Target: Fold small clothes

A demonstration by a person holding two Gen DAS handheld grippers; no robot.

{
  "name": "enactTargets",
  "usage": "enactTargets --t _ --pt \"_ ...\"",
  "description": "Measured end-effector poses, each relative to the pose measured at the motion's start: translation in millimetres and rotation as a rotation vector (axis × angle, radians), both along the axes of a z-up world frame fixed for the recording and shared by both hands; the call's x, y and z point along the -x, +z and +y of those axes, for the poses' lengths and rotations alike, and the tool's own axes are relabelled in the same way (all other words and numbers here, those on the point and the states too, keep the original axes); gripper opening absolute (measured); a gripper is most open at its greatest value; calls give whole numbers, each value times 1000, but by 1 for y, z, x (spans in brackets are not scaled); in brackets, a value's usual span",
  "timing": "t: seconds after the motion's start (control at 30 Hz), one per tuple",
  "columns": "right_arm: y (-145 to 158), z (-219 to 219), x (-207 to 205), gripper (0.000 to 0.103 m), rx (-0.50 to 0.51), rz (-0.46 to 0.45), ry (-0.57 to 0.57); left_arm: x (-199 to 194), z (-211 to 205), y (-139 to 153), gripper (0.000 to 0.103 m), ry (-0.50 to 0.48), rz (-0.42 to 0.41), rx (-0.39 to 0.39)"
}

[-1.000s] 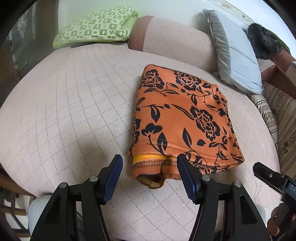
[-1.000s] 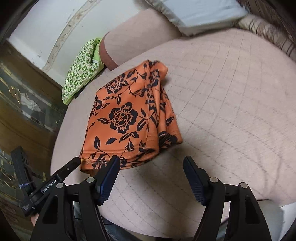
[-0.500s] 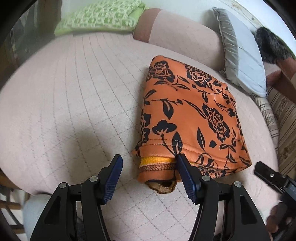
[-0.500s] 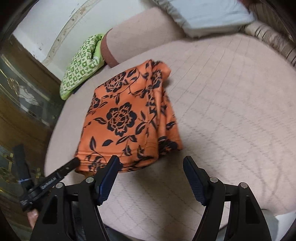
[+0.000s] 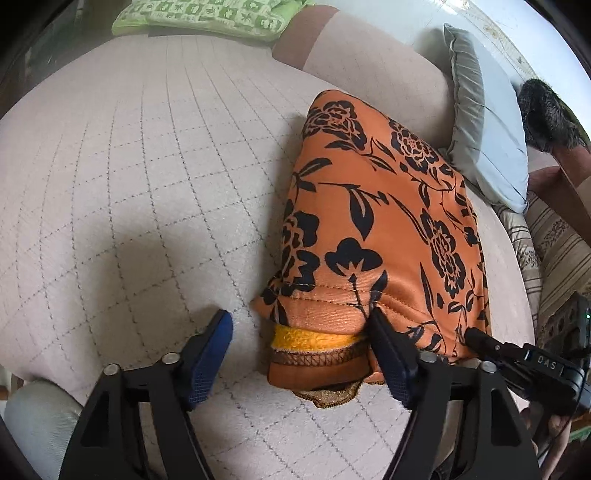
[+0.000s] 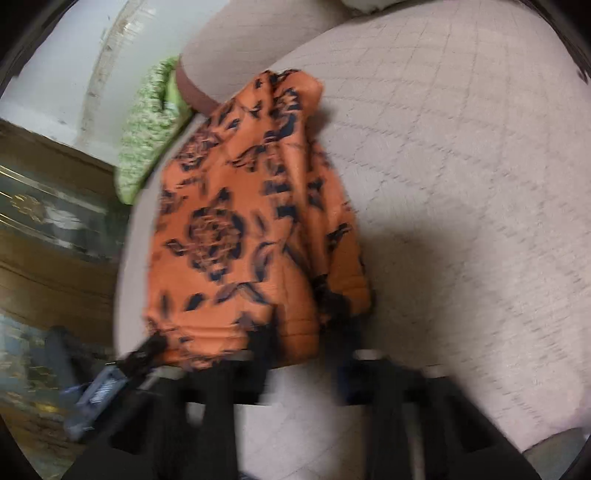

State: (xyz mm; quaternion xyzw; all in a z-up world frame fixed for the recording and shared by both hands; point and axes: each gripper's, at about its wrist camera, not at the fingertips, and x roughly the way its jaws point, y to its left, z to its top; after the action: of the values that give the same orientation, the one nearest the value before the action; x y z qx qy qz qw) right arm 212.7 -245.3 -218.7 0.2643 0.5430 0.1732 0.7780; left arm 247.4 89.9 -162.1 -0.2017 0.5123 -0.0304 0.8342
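A folded orange garment with a black flower print (image 5: 373, 229) lies on the pale quilted bed (image 5: 147, 166). Its near hem shows a yellow lining. My left gripper (image 5: 301, 347) is open, with the garment's near left corner between its fingers; the right finger touches the hem. In the right wrist view, which is blurred by motion, the same garment (image 6: 243, 236) fills the middle, and my right gripper (image 6: 306, 373) is at its near edge. Its fingers look closer together, around the near right corner, but the blur hides whether they grip. The right gripper's tip also shows in the left wrist view (image 5: 480, 341).
A green patterned pillow (image 5: 207, 14) and a pink bolster (image 5: 369, 55) lie at the head of the bed. A light blue pillow (image 5: 487, 122) and a dark furry item (image 5: 546, 110) are at the right. A wooden cabinet (image 6: 48, 236) stands left of the bed.
Both grippers have moved forward onto the garment's near edge. The right gripper has swung left and its fingers have narrowed; its view is now blurred.
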Motion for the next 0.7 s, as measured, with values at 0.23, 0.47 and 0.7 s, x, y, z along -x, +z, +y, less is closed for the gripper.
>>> enactTargets --t 0.23,0.47,0.7 --pt "32 -4 17 8 -3 -85 -35 9 -1 37 16 -49 -80 -24" --pt "7 -1 1 18 73 1 -45 6 -13 12 41 -108 -18 -138" --pt "36 -19 14 68 66 -98 -86 27 26 23 53 -9 -42 -7"
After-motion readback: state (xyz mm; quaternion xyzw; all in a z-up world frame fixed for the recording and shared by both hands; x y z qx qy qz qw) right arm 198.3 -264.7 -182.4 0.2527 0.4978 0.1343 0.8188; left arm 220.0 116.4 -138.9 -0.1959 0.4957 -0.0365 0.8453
